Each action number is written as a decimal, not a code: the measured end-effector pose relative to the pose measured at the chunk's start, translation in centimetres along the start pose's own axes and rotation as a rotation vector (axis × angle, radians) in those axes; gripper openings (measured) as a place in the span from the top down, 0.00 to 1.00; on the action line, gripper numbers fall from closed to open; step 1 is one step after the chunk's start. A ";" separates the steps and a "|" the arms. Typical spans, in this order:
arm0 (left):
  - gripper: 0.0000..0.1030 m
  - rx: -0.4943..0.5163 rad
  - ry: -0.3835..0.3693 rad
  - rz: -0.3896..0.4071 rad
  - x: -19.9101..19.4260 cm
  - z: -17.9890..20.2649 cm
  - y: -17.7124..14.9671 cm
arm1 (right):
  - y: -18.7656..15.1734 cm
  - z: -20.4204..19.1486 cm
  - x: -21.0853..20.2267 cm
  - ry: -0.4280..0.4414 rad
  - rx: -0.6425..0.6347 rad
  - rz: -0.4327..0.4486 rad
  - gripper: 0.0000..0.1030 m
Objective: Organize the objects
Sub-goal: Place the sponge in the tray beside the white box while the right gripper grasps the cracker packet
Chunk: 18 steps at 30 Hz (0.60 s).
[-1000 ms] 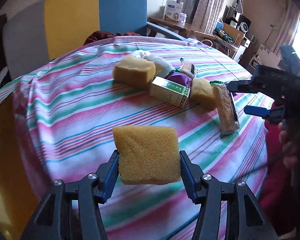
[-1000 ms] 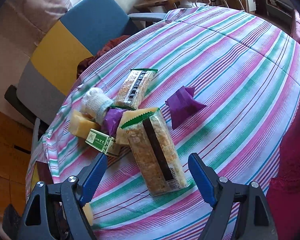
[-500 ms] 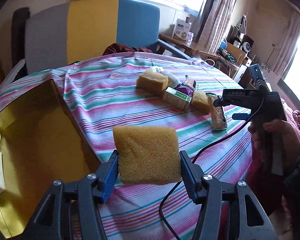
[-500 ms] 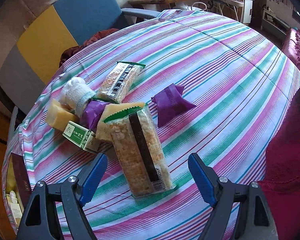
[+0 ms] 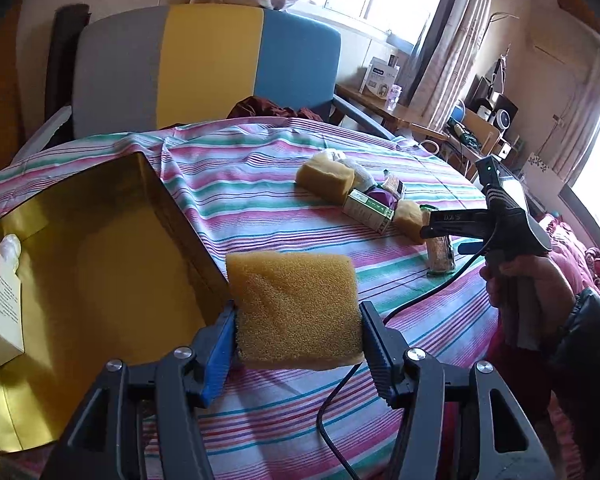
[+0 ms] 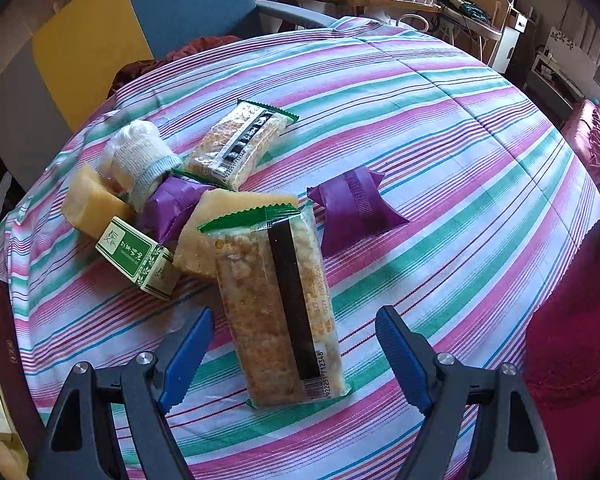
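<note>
My left gripper [image 5: 298, 330] is shut on a yellow sponge [image 5: 294, 306] and holds it above the striped tablecloth, just right of a gold box [image 5: 100, 280]. My right gripper [image 6: 294, 354] is open, its jaws either side of the near end of a long cracker packet [image 6: 278, 312]. It also shows in the left wrist view [image 5: 452, 232] over the pile. The pile holds a second cracker packet [image 6: 240, 142], two purple packets [image 6: 354, 206], two more sponges [image 6: 92, 202], a green carton [image 6: 138, 258] and a white gauze roll [image 6: 138, 160].
The gold box holds a white carton [image 5: 0, 308] at its left. A grey, yellow and blue chair [image 5: 208, 64] stands behind the table. A black cable [image 5: 380, 320] crosses the cloth. Red fabric [image 6: 576, 344] lies at the table's right edge.
My left gripper has drawn back and to the left with the sponge; the gold box has come into view beside it. My right gripper has moved in over the long cracker packet, still open.
</note>
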<state>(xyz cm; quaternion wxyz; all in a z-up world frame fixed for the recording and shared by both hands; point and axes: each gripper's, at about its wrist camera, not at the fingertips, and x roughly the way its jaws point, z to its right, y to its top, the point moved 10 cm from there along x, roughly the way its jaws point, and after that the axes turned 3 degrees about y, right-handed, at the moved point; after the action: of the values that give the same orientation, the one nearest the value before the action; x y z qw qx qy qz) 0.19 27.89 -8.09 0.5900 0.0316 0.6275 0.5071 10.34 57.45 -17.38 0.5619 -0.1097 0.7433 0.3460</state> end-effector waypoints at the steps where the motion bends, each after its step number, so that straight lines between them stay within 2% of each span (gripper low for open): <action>1: 0.42 -0.004 0.002 0.001 0.0 -0.1 0.0 | 0.0 0.0 0.1 -0.004 -0.005 -0.002 0.19; 4: 0.42 -0.018 0.008 0.003 -0.3 -0.7 -0.1 | 0.0 -0.2 0.3 -0.017 -0.023 -0.008 0.20; 6: 0.42 -0.026 0.019 0.008 -0.6 -1.2 0.0 | 0.1 -0.2 0.3 -0.018 -0.033 -0.006 0.25; 7: 0.42 -0.031 0.025 0.013 -0.8 -1.5 0.0 | 0.1 -0.3 0.4 -0.019 -0.040 -0.005 0.30; 8: 0.42 -0.040 0.036 0.019 -1.2 -2.0 0.1 | 0.2 -0.4 0.5 -0.020 -0.051 -0.007 0.45; 9: 0.42 -0.050 0.047 0.025 -1.6 -2.5 0.2 | 0.1 -0.6 0.7 -0.022 -0.064 -0.011 0.52; 12: 0.42 -0.096 0.094 0.045 -3.2 -5.1 0.2 | 0.1 -1.1 0.5 -0.033 -0.103 -0.006 0.54; 18: 0.42 -0.218 0.277 0.049 -6.9 -14.0 -1.6 | -0.2 -1.8 0.3 -0.032 -0.131 -0.010 0.55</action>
<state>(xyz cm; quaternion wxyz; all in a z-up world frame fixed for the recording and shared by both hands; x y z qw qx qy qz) -7.61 14.29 -7.24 0.4852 -0.0873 0.6431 0.5860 8.94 56.22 -17.46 0.5673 -0.1443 0.7094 0.3926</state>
